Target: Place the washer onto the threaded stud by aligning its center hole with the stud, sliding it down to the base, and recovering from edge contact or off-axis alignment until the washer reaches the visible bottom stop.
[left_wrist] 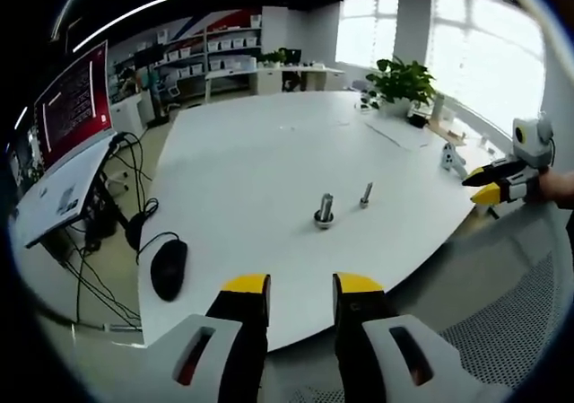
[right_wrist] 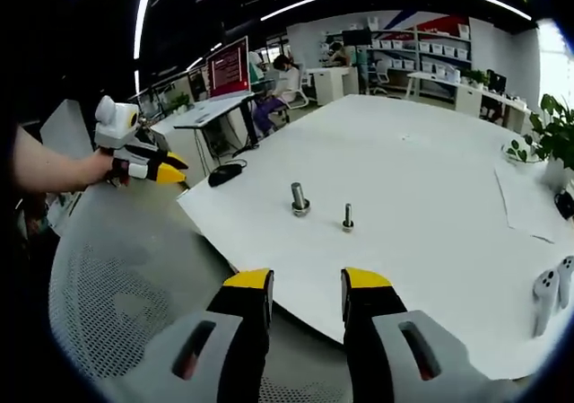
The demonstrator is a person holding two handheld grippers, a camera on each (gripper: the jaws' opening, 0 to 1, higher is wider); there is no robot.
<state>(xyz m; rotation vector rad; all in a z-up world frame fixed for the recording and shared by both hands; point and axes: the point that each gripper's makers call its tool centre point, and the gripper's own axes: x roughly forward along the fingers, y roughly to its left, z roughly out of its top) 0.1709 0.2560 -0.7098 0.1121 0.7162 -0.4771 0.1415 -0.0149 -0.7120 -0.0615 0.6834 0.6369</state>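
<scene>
A: Hovering nearest, left gripper (left_wrist: 301,288) and right gripper (right_wrist: 307,283) have fingers apart, holding nothing.

B: Where's the washer?

A: Farther on the white table (left_wrist: 251,170), it seems to ring the larger stud's (left_wrist: 325,209) base; thin stud (left_wrist: 366,194) beside. Off-axis approach risks toppling either.

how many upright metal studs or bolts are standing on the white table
2. The thicker stud, with a wider base or washer at its foot, stands nearer the black mouse. The thinner stud stands beside it, apart, toward the plant side. Others may be too small to see.
</scene>
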